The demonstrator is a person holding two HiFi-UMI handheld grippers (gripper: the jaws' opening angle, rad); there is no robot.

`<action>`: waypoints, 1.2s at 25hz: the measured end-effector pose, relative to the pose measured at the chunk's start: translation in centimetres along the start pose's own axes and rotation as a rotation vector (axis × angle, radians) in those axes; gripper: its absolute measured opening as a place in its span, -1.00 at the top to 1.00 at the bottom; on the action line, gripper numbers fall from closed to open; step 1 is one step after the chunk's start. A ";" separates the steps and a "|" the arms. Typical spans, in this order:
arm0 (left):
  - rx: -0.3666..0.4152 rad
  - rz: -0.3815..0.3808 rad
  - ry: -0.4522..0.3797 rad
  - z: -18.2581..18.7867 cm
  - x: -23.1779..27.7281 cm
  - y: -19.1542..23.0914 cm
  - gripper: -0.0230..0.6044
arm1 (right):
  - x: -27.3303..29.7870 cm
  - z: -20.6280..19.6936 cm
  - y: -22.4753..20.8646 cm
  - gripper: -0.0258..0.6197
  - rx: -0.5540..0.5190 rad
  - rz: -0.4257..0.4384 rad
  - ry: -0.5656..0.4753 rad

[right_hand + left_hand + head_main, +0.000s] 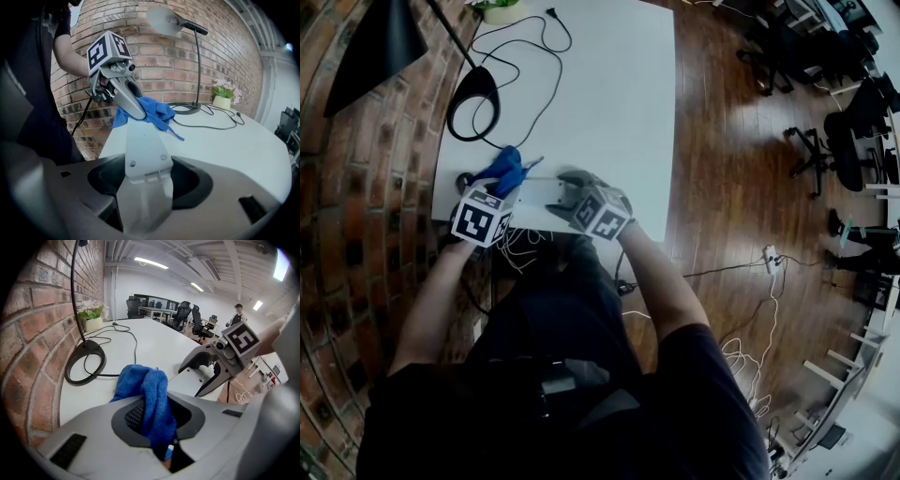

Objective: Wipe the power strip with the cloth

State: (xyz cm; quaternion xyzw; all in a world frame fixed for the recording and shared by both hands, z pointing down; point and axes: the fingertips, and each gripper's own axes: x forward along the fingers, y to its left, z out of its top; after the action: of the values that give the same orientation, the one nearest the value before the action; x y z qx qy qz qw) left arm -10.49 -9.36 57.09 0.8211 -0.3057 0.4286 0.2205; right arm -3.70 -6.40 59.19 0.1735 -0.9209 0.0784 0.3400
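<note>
A blue cloth (151, 399) is bunched between the jaws of my left gripper (157, 420), which is shut on it. In the head view the cloth (507, 169) sits at the left end of the white power strip (540, 192), near the table's front edge. My right gripper (144, 185) is shut on the power strip (143, 145) and holds its other end just above the table. From the right gripper view, the left gripper (123, 96) presses the cloth (152, 110) onto the strip's far end. The right gripper (570, 199) lies close beside the left gripper (508, 185).
A black desk lamp's ring base (473, 105) and its looping black cable (528, 52) lie further back on the white table (609, 112). A potted plant (501, 11) stands at the far edge. A brick wall (366, 187) runs along the left. Office chairs (853, 131) stand on the wood floor at the right.
</note>
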 end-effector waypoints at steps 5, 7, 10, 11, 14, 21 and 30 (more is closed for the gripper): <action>0.034 -0.042 -0.016 1.1 1.1 -2.6 0.68 | 0.2 -0.2 0.0 0.00 -0.007 -0.005 0.008; 0.058 -0.057 -0.013 1.8 1.2 -3.7 0.68 | 0.3 0.0 -0.2 0.00 -0.023 -0.013 0.007; 0.075 -0.068 -0.018 2.2 1.5 -4.4 0.68 | 0.2 0.1 -0.3 0.00 -0.030 -0.014 0.010; 0.080 -0.070 -0.021 2.2 1.8 -4.5 0.68 | 0.2 0.0 -0.1 0.00 -0.025 -0.010 0.010; 0.089 -0.095 -0.026 2.8 2.1 -5.7 0.68 | 0.2 -0.2 0.0 0.00 -0.020 -0.008 0.006; 0.115 -0.129 -0.023 3.2 3.3 -7.1 0.68 | 0.1 -0.1 -0.1 0.00 -0.022 -0.018 0.000; 0.113 -0.238 0.002 4.3 4.3 -10.7 0.68 | 0.3 -0.1 0.0 0.00 -0.029 -0.019 -0.002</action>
State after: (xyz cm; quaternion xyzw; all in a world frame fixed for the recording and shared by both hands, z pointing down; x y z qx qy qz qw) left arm 1.22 -5.75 57.35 0.8623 -0.1811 0.4167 0.2236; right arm -3.79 -6.46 59.46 0.1773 -0.9206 0.0615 0.3426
